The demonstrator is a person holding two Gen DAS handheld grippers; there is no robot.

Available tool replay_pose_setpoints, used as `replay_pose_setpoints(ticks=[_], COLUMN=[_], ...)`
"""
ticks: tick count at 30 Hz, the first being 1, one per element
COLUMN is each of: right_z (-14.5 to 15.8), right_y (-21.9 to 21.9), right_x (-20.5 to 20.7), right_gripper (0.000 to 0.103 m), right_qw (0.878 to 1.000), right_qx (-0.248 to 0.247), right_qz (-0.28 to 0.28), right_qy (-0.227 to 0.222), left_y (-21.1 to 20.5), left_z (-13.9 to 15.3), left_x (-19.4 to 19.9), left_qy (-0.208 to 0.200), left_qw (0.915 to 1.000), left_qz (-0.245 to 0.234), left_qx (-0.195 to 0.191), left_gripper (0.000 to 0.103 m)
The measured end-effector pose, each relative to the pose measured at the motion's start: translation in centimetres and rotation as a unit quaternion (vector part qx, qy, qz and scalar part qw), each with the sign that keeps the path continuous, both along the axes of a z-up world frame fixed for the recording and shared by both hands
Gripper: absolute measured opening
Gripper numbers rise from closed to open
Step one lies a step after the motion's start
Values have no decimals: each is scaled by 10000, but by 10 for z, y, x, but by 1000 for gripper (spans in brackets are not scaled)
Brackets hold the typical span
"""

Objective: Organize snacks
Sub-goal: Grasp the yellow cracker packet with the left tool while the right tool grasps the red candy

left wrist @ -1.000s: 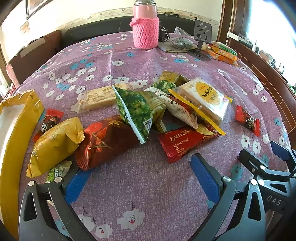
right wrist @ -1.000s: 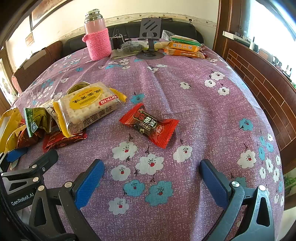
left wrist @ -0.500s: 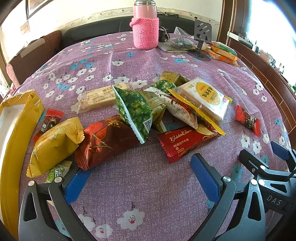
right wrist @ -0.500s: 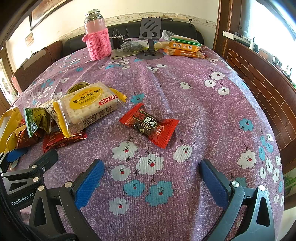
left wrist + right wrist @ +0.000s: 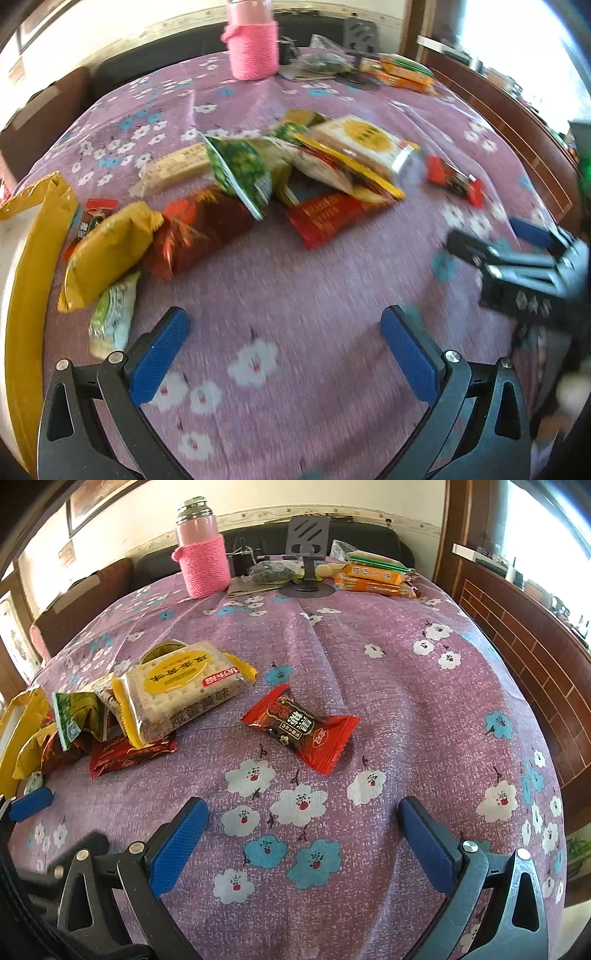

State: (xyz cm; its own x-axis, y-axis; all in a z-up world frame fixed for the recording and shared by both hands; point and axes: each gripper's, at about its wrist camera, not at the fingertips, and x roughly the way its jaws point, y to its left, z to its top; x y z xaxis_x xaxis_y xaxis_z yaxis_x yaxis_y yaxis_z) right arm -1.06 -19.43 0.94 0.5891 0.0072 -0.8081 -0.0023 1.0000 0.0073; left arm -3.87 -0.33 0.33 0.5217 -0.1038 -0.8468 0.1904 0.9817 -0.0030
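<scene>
A heap of snack packs lies left of centre on the purple flowered tablecloth (image 5: pixel 295 288). It holds a cracker pack (image 5: pixel 181 690), a green pea pack (image 5: pixel 240 170), a dark red pack (image 5: pixel 199 232), a yellow pack (image 5: pixel 110 251) and a red flat pack (image 5: pixel 328 218). A small green-white pack (image 5: pixel 110 321) lies just ahead of my left finger. A red candy (image 5: pixel 301 727) lies alone ahead of my right gripper (image 5: pixel 303 812). My left gripper (image 5: pixel 284 332) is open over bare cloth, short of the heap. The right gripper is open too, holding nothing.
A yellow box (image 5: pixel 33 258) stands open at the table's left edge. At the back are a pink-sleeved flask (image 5: pixel 201 561), a phone stand (image 5: pixel 306 554) and orange packs (image 5: pixel 373 579). Wooden panelling (image 5: pixel 535 657) runs along the right. The left wrist view is motion-blurred.
My left gripper has pulled back and swung, so the heap sits farther ahead and the small green-white pack is now uncovered. The right gripper has barely moved.
</scene>
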Motion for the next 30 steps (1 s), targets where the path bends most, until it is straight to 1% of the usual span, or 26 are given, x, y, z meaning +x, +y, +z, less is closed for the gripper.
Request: replay_pose_setpoints(ticks=[3, 4, 6, 7, 9, 10, 12, 14, 15, 17, 18, 20, 21, 22, 25, 27, 30], right_z=[0, 0, 0, 0, 0, 1, 2, 2, 2, 2, 2, 3, 3, 3, 3, 3, 3], right_y=[1, 0, -2, -2, -3, -4, -5, -8, -9, -10, -10, -10, -9, -9, -9, -8, -8], right_x=[-6, -9, -18, -23, -38, -45, -57, -71, -78, -89, -94, -101, -103, -106, -114, -115, -117], right_gripper=[103, 103, 103, 103, 103, 103, 103, 103, 103, 103, 103, 103, 103, 103, 103, 103, 103], right_qw=[9998, 9996, 9993, 9992, 9990, 9987, 9978, 9967, 9964, 9960, 9960, 9963, 9966, 9969, 9965, 9960, 9958], right_qx=[-8, -3, 1, 2, 6, 9, 36, 51, 44, 40, 31, 35, 33, 37, 52, 54, 40], right_qz=[209, 282, 349, 354, 336, 363, 408, 420, 459, 518, 515, 465, 434, 402, 387, 359, 385], right_qy=[43, 80, 153, 187, 290, 358, 528, 686, 707, 725, 731, 724, 702, 674, 736, 818, 831], left_y=[1, 2, 9, 16, 28, 36, 53, 73, 84, 102, 112, 130, 139, 147, 163, 172, 187], left_z=[1, 2, 5, 8, 15, 21, 36, 57, 71, 94, 107, 128, 135, 141, 142, 136, 122], left_x=[-12, -18, -28, -37, -50, -58, -75, -95, -107, -124, -135, -145, -144, -144, -133, -134, -129], left_qy=[96, 156, 216, 226, 126, 5, -350, -893, -1258, -1835, -2157, -2596, -2723, -2772, -2463, -2424, -2225], left_qw=[9997, 9994, 9984, 9971, 9958, 9953, 9939, 9899, 9859, 9780, 9716, 9603, 9565, 9548, 9635, 9625, 9602], left_qz=[-231, -304, -405, -449, -422, -402, -364, -291, -212, -14, 106, 321, 419, 505, 710, 758, 805], left_qx=[-16, -73, -332, -566, -801, -880, -979, -1066, -1079, -993, -969, -969, -959, -947, -774, -949, -1481], left_gripper=[103, 103, 103, 103, 103, 103, 103, 103, 103, 103, 103, 103, 103, 103, 103, 103, 103])
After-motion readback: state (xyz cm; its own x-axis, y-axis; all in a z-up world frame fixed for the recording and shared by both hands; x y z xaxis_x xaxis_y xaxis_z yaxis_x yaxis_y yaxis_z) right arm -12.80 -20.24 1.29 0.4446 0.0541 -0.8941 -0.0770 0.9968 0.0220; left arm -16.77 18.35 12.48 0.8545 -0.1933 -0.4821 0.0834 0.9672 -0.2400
